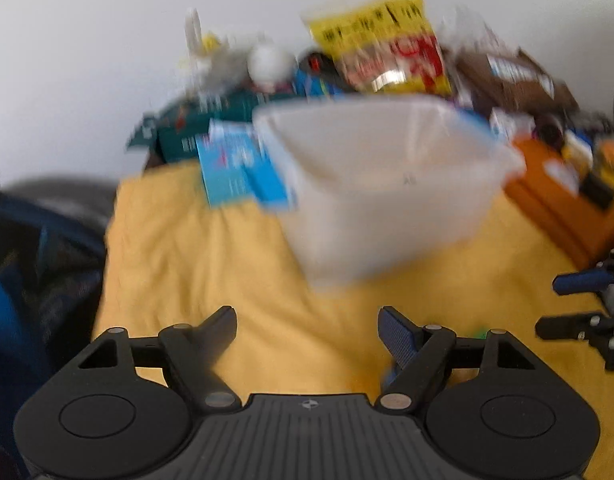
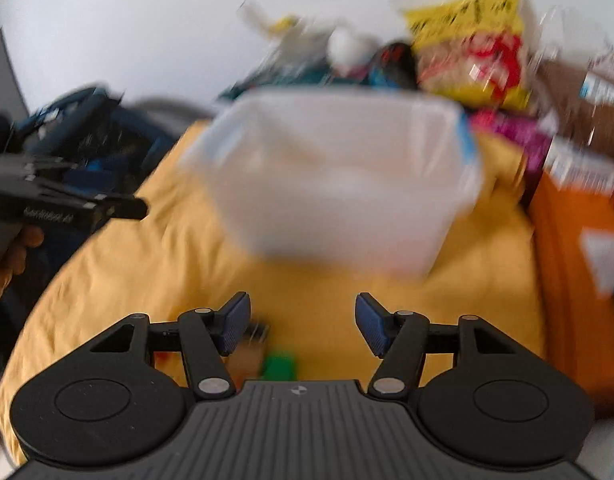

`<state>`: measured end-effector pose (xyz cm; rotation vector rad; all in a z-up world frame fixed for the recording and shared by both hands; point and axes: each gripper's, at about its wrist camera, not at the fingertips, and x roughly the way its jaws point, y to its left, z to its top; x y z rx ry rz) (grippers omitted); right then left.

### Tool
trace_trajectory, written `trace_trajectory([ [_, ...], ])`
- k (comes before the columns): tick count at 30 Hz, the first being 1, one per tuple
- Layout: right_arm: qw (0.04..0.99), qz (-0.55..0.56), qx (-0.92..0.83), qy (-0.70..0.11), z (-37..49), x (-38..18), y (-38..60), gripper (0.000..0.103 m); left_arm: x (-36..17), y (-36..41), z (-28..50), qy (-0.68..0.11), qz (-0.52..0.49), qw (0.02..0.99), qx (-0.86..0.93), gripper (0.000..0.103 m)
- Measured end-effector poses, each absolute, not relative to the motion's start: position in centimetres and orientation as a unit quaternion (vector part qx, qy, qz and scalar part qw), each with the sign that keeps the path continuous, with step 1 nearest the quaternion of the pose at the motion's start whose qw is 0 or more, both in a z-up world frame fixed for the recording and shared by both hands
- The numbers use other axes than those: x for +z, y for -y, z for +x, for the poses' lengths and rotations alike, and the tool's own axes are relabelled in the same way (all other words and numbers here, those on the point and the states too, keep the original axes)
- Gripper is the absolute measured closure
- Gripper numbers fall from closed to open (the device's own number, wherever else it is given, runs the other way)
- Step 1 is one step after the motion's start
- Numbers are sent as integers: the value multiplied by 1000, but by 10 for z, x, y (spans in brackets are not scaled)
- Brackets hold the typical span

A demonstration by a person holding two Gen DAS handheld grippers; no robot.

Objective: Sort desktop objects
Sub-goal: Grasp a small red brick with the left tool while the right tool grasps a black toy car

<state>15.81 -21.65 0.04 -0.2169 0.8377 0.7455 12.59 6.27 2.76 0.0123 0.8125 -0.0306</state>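
The left gripper (image 1: 307,330) stands wide open over the yellow cloth (image 1: 227,272), nothing between its fingers. The right gripper (image 2: 303,322) is partly open and empty; a green block (image 2: 281,366) lies blurred just below its fingers. A white plastic tub (image 2: 339,184) sits at centre frame.

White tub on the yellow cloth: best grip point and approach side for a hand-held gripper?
Probably the rim of the translucent white tub: it stands upright and open-topped, and its body looks wider than the jaws' spread. Take the near wall's top edge from above on the near side, one finger inside and one outside. The right hand-held gripper is open, nothing between its pads. Blur hides any lip detail.
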Motion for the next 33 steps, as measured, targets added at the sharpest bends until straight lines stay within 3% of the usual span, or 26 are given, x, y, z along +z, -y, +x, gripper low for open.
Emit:
trace_trajectory([
  [6,820,-120,364,-425,109,-43,195,45,-21,-39,99,-427,39,903,-37,26],
  [9,817,-125,360,-434,104,-55,187,49,-35,-36,97,-435,34,899,-34,36],
  [11,813,-126,364,-436,103,-61,185,57,-41,-34,97,-439,23,897,-39,43],
  [15,810,-113,364,-447,108,-69,188,66,-48,-24,99,-439,36,897,-47,47],
  [17,809,-105,363,-450,110,-70,192,68,-52,-21,100,-441,39,895,-52,66],
  [20,815,-92,361,-445,110,-65,203,68,-51,-22,101,-442,21,895,-56,79],
  [33,851,-9,319,-418,128,-29,262,69,-10,-47,88,-409,-25,911,-39,81],
])
